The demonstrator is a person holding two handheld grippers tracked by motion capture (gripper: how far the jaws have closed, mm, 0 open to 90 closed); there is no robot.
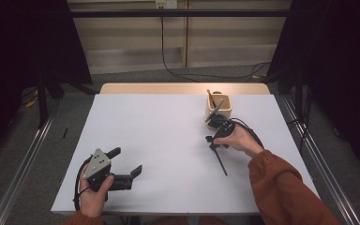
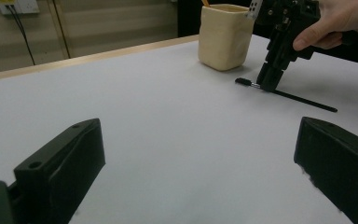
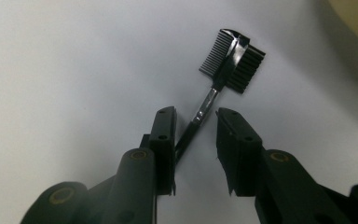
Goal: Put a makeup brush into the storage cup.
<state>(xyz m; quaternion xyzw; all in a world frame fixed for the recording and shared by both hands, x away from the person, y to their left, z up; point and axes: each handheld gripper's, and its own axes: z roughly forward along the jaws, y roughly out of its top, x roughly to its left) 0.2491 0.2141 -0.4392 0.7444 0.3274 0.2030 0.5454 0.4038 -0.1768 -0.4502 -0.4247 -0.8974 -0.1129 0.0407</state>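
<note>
Right gripper (image 3: 195, 126) jaws straddle the brow comb (image 3: 232, 58) (not yet pinching) at frame centre; left gripper (image 1: 127, 164) spread wide at lower left

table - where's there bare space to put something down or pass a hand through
The table is bare across its whole middle and far left, between the left gripper near the front edge and the beige cup. It is crowded at the right: the right gripper straddles a black brush just in front of the cup.
</note>
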